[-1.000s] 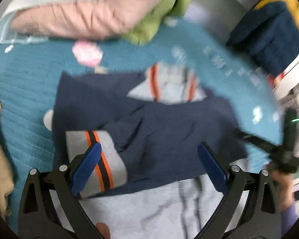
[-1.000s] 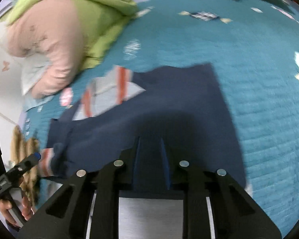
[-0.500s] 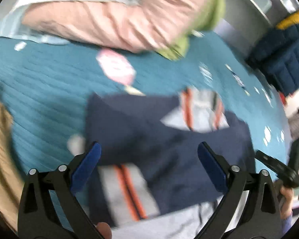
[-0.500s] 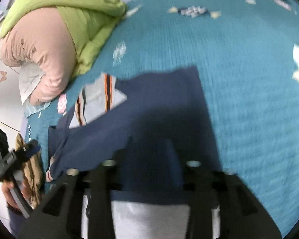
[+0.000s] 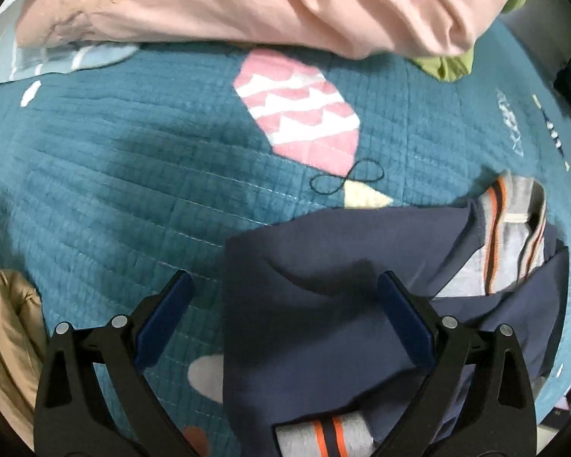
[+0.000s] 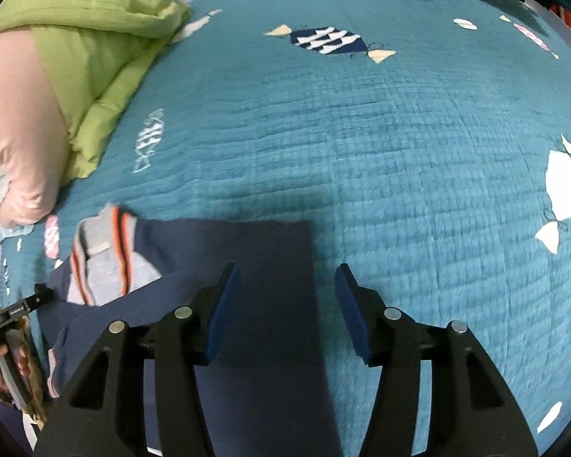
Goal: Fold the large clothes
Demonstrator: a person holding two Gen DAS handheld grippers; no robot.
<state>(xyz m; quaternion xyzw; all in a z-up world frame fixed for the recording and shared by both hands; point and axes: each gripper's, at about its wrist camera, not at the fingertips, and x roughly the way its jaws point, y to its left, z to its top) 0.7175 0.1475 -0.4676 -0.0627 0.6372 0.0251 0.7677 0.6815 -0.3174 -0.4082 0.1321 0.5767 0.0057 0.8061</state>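
Both grippers, left gripper and right gripper, spread above navy sweater.

A bed covered by a teal quilt with candy-shaped patches carries everything. A partly folded navy sweater lies at 7 o'clock in the right wrist view, a green duvet and a pink duvet at 10 o'clock. A tan garment lies at 8 o'clock in the left wrist view.

Left gripper, blue-padded fingers spread wide, above a folded navy sweater with grey, orange-striped collar and cuff — lying on a teal quilted bedspread bearing a pink-and-white balloon patch. Behind: pale pink bedding, green fabric. Lower left — tan cloth.
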